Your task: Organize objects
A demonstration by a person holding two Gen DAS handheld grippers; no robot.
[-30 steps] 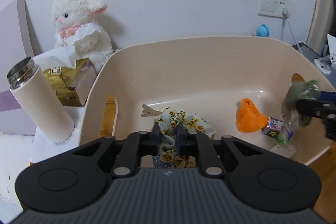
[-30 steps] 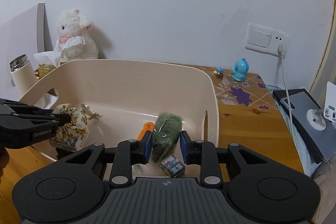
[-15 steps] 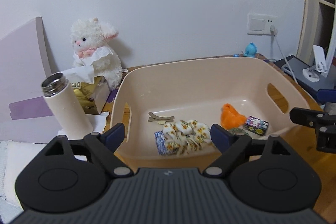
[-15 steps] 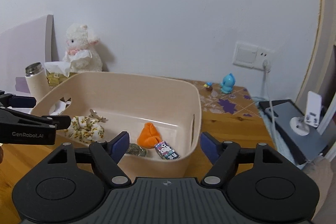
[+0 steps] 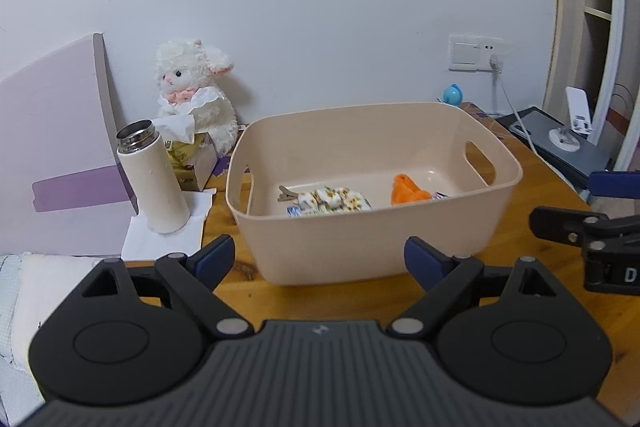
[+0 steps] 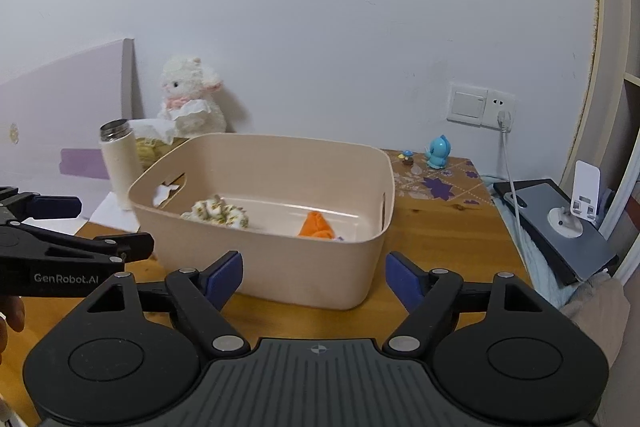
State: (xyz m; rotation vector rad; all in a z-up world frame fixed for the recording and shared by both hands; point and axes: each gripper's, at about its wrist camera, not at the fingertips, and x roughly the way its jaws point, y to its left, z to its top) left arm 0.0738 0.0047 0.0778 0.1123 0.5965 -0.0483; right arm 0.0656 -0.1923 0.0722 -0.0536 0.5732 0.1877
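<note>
Both the left gripper (image 5: pixel 319 259) and right gripper (image 6: pixel 314 277) are spread wide, holding nothing. The beige bin (image 5: pixel 360 247) lies lengthwise left-right, holding a floral scrunchie (image 5: pixel 336 201) and orange cloth (image 5: pixel 406 189).

- A beige plastic basket (image 5: pixel 372 243) with rounded corners and a cut-out handle slot in each short end stands upright on the wooden tabletop.
- A floral fabric scrunchie (image 5: pixel 334 201), white with yellow flowers, lies bunched on the basket floor toward its left side.
- A metal hair clip (image 5: pixel 286 193) lies on the floor just beside the scrunchie, at its far-left end.
- A small blue-and-white packet (image 5: pixel 294 211) shows at the scrunchie's near-left edge, mostly hidden by the basket wall.
- An orange cloth item (image 5: pixel 406 189) sits crumpled right of the scrunchie, apart from it.
- A small printed box (image 5: pixel 440 195) peeks out just right of the orange item.
</note>
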